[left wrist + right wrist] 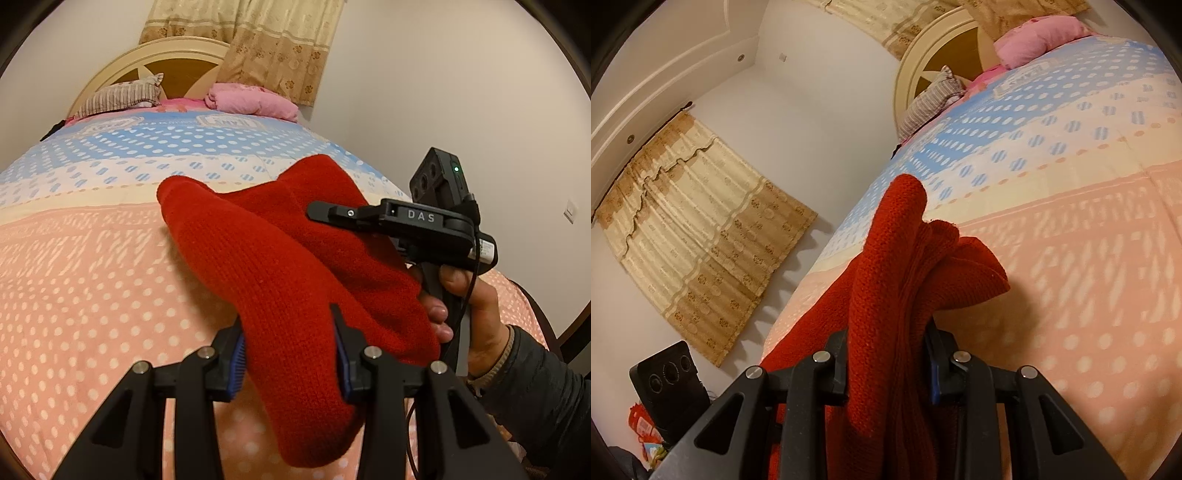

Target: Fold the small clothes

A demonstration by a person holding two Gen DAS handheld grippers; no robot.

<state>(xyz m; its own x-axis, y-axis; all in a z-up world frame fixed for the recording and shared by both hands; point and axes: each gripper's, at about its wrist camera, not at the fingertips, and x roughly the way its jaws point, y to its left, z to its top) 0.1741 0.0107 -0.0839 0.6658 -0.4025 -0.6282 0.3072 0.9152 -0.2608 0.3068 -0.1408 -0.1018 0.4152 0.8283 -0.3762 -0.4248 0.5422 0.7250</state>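
Observation:
A red knitted garment [280, 258] hangs bunched above the bed, held up by both grippers. My left gripper [290, 354] is shut on one end of it, the cloth filling the gap between the blue pads. My right gripper shows in the left wrist view at the right, a hand holding it against the cloth's far edge. In the right wrist view the right gripper [888, 365] is shut on a thick fold of the same red garment [897, 266], which stands up between the fingers and drapes down below them.
The bed [92, 280] has a pink and blue polka-dot cover. A striped pillow [122, 98] and a pink folded blanket [251, 101] lie by the headboard. Curtains [698, 221] hang on the walls. The left gripper's camera body [670, 384] shows at lower left.

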